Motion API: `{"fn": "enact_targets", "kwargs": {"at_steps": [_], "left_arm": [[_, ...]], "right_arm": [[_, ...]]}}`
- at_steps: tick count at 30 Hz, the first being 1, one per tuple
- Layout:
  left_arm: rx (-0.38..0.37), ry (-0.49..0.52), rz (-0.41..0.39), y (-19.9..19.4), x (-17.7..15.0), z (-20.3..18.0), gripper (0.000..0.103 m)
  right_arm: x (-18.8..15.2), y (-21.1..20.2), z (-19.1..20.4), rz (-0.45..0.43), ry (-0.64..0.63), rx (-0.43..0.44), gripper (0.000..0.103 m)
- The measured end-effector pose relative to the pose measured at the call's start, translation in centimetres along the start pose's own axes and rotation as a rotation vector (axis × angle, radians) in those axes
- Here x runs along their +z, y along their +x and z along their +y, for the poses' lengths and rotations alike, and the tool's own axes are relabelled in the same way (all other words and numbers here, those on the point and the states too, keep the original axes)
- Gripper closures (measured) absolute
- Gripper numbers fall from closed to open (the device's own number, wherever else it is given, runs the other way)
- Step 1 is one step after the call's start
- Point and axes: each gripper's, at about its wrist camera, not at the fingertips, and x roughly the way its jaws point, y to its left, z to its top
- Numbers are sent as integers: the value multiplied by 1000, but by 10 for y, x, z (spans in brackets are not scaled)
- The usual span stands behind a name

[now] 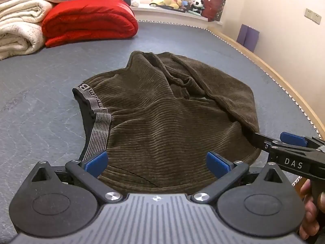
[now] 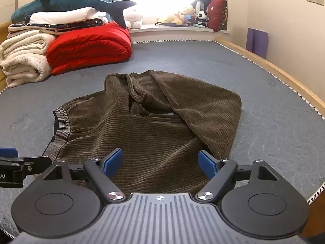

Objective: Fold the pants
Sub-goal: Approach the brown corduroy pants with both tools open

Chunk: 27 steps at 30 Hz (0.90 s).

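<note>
Presently, brown corduroy pants (image 1: pixel 158 118) are laid crumpled on a grey mattress (image 1: pixel 40 101); left gripper (image 1: pixel 156 162) and right gripper (image 2: pixel 160 162) are held over the near edge, jaws spread, nothing pinched.

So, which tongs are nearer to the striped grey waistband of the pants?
Left. The left tongs hang open with one pad beside the waistband. The right tongs hang open over the pants, further from it.
</note>
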Motion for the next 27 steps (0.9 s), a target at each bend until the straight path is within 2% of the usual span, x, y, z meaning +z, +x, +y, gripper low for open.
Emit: {"fn": "enact_targets", "kwargs": {"at_steps": [9, 19, 27], "left_arm": [[12, 4, 5, 7, -1, 2, 0], [9, 0, 61, 11, 1, 0, 0], [3, -4, 41, 10, 0, 0, 0]], "right_arm": [[-1, 3, -2, 22, 8, -16, 21], [-2, 6, -5, 38, 22, -17, 21], [-2, 6, -5, 41, 25, -22, 21]]}}
